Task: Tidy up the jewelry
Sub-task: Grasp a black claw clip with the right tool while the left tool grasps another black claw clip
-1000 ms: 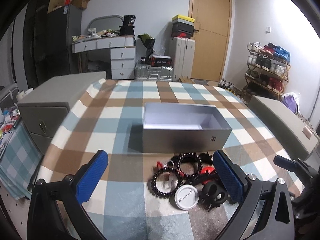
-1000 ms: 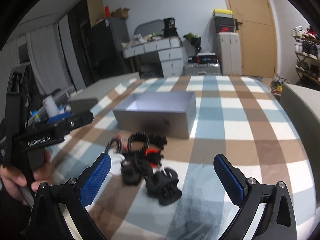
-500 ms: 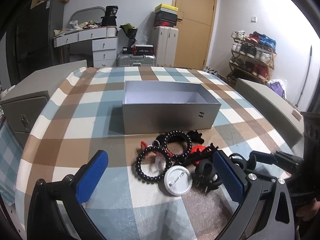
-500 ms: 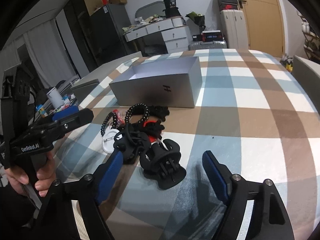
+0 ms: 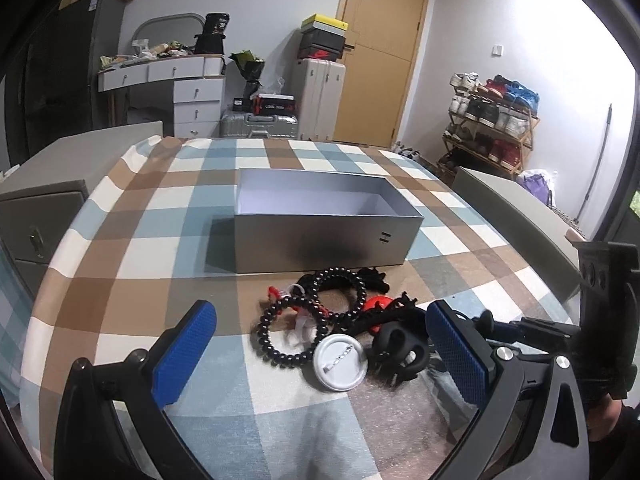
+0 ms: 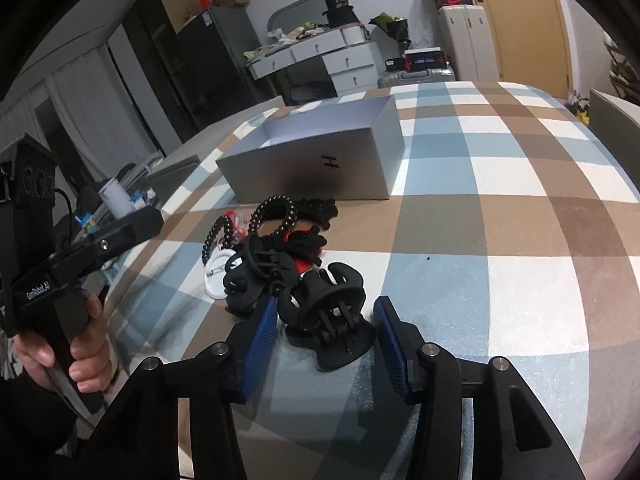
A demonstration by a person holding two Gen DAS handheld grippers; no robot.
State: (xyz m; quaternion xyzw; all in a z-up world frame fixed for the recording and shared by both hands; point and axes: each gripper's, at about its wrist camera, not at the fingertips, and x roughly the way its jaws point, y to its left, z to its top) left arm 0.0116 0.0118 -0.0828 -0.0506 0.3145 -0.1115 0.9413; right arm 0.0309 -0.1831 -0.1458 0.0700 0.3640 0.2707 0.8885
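Black claw clip (image 6: 326,316) on the checked cloth (image 6: 500,216), nearest piece of the jewelry heap, standing between the two blue pads of the right gripper (image 6: 326,336). Pads narrowed around the clip, one on each side; a thin gap visible on the right side, contact on the left side impossible to judge. Clip resting on the cloth, not lifted.

Just behind it, a second black claw clip (image 6: 250,276), then a white round badge (image 5: 340,362), two black bead bracelets (image 5: 340,294) overlapping each other, and something red (image 5: 376,306) among them. All heaped together in front of the grey open box (image 5: 326,236), close to its near wall but apart from it. Inside of the box pale and bare, as far as visible.

Left gripper (image 5: 320,354) opened wide, holding nothing, pads above the cloth on both sides of the heap and touching none of it.

Only in the left wrist view: the inside floor of the box, the face of the badge, the shoe rack (image 5: 490,120) by the wall. Nearest clip there hidden behind the left gripper's right pad. Only in the right wrist view: the nearest clip between the pads, and the hand (image 6: 80,344) gripping the handle of the left gripper.
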